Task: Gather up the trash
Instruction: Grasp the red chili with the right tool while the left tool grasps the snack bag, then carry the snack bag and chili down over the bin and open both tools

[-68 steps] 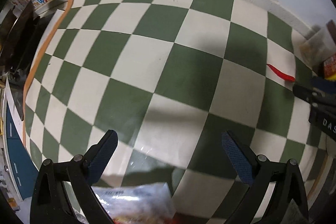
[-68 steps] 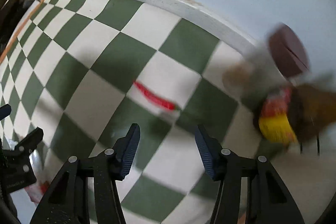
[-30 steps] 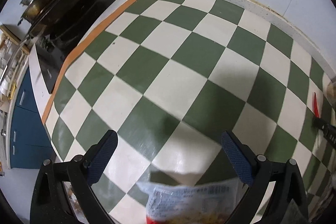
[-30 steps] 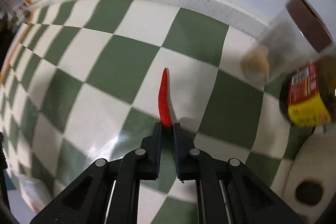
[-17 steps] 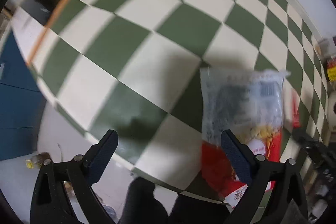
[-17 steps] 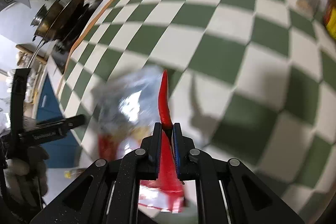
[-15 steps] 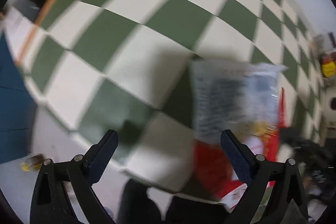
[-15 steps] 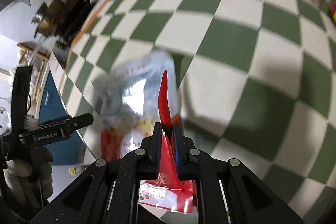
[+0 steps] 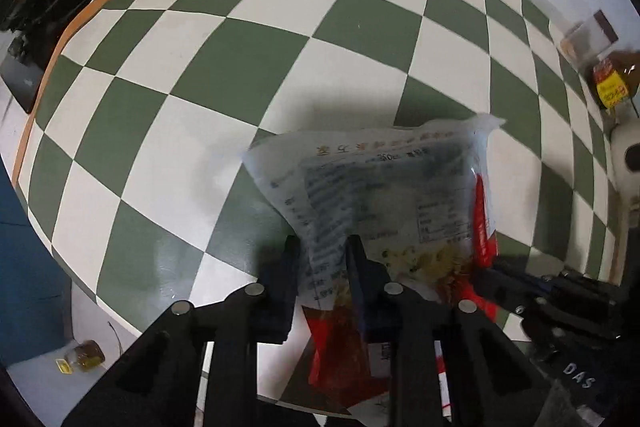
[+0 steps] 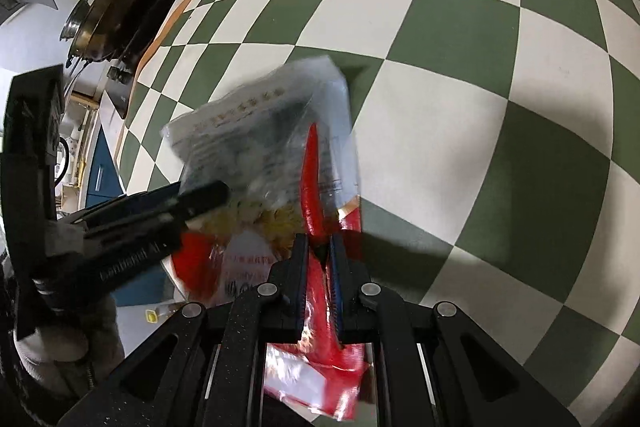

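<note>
left gripper [image 9: 322,259]: jaws clamped on the lower part of the snack bag [image 9: 384,195], one black finger on each side of the plastic; in the right wrist view it reaches in from the left and bites the bag's left edge.
right gripper [image 10: 318,251]: jaws pressed together on the stem end of a red chili pepper [image 10: 310,179], whose tip points away from the camera.
snack bag: held up above the checkered counter [image 9: 240,39], upper half clear with printed text, lower half red and white with yellow contents showing; somewhat blurred in both views.
red chili pepper: lies against the right side of the bag; whether it is inside the plastic or in front of it cannot be told.
counter: green and cream squares with an orange border strip along the far left.
right edge, left wrist view: a clear container with a brown lid [image 9: 588,37] and a dark bottle with a yellow label [image 9: 612,87], near the wall.
upper left, right wrist view: a metal pan [image 10: 116,15] on a stove beyond the counter edge.
floor: a small jar [image 9: 82,355] lies below the counter.
</note>
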### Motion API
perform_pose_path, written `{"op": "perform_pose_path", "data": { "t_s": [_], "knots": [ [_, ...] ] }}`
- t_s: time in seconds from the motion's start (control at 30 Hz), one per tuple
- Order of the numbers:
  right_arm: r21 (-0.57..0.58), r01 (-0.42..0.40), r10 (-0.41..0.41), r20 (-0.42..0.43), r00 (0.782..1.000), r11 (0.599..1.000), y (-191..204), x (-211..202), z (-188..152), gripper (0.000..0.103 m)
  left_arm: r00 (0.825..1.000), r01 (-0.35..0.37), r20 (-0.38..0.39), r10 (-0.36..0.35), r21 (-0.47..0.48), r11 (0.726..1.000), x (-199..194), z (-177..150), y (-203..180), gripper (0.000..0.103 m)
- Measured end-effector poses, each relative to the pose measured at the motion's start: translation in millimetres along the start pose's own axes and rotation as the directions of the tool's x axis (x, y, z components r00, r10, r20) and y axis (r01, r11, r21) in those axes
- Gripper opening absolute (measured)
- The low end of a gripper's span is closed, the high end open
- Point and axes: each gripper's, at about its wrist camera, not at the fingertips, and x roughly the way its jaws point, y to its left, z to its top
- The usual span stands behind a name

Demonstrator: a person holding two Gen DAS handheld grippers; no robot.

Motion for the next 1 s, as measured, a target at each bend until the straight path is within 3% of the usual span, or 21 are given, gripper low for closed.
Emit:
{"op": "perform_pose_path", "data": {
  "t_s": [0.1,0.23,0.47,0.63,0.83,1.0],
  "knots": [
    [0.003,-0.003,0.003,0.015,1.0,1.0,2,-9,-5,0.011,0.999,-0.024,0.037,0.023,0.018,1.0,-16,-3,-6,0.012],
    [0.012,-0.008,0.007,0.068,0.998,1.0,7,-30,-14,0.011,0.99,-0.069,0.127,0.062,0.051,0.996,-52,-10,-9,0.011],
    [0.044,0.03,-0.037,0.168,0.985,0.999,35,-60,-49,0.011,0.959,-0.109,0.272,0.082,0.084,0.99,-110,-27,38,0.011],
    [0.124,0.057,-0.089,0.266,0.96,0.991,74,-79,-99,0.011,0.938,-0.111,0.344,0.048,0.168,0.979,-148,-66,80,0.011],
    [0.252,0.074,-0.157,0.327,0.932,0.965,133,-75,-189,0.01,0.946,-0.078,0.324,-0.011,0.263,0.962,-159,-126,133,0.011],
    [0.34,0.068,-0.163,0.26,0.952,0.938,164,-36,-256,0.011,0.979,-0.064,0.201,0.006,0.284,0.957,-133,-177,179,0.011]
  ]
}}
